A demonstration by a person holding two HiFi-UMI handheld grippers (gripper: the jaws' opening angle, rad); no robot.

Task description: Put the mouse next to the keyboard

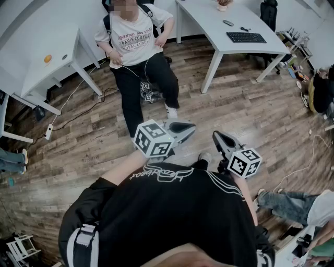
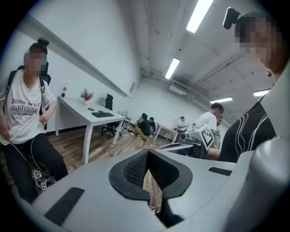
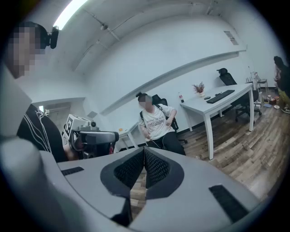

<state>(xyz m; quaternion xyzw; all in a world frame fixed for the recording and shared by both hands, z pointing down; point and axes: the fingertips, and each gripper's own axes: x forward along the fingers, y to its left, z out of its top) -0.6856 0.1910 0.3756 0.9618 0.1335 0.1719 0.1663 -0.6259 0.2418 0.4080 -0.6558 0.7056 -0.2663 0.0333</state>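
Left gripper [image 1: 192,126] and right gripper [image 1: 215,135], lower centre: fingers were pressed together, empty. Mouse [image 1: 228,23] and keyboard [image 1: 246,37] lay apart on the table [image 1: 203,15], upper right. Step judged: approach; next, reaching the table and spreading fingers.

person in white printed t-shirt [image 1: 134,39] far centre, black trousers, backpack straps on shoulders; white desk [image 1: 209,21] far right, potted plant [image 1: 223,4] at its far edge, black office chair [image 1: 269,13] beyond; second white desk [image 1: 31,68] far left, orange object [image 1: 47,59] on top; power strip [image 1: 49,132] on wood floor [image 1: 245,104], left

surface: white table [image 1: 203,23] | on it: keyboard [image 1: 246,37], mouse [image 1: 228,23], potted plant [image 1: 223,4]
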